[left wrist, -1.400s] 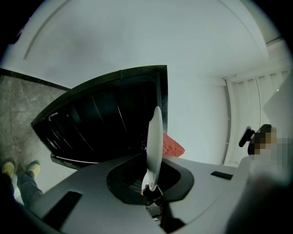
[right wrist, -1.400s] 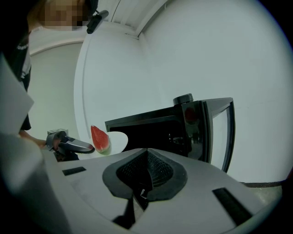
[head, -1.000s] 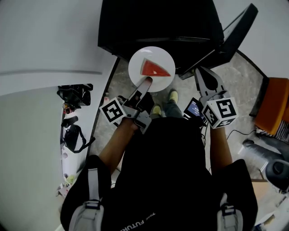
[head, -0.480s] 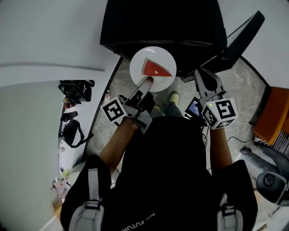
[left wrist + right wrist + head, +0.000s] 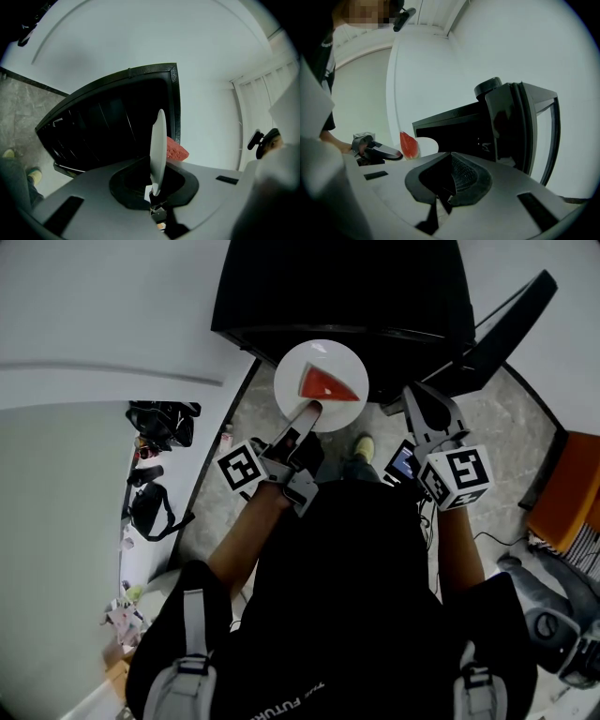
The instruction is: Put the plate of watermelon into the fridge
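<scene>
Head view is showing very little change over the last second: the round white plate [image 5: 323,356] with the red wedge of watermelon [image 5: 328,385] is staying at the open front of the black box-shaped fridge [image 5: 342,287]. The picture has only drifted a little, and one of the person's two yellow shoes has slipped out of sight, leaving one [image 5: 364,446] showing on the grey marbled floor [image 5: 253,418]. Judging from this, the carry is pausing at the mouth of the fridge, with the plate not yet passing inside.

The left gripper [image 5: 307,414] is pointing toward 1 o'clock, and its jaws are clamping the plate's near rim at the plate's 7 o'clock. The left gripper view is showing that rim edge-on [image 5: 157,150], standing up out of the jaws, with the watermelon [image 5: 176,151] just at its 3 o'clock and the dark fridge cavity [image 5: 108,126] lying toward 10 o'clock.

The right gripper [image 5: 422,401] is hanging at 3 o'clock of the plate, apart from it, its jaws lying together with nothing between them. The black fridge door [image 5: 502,324] is standing swung open at 2 o'clock.
</scene>
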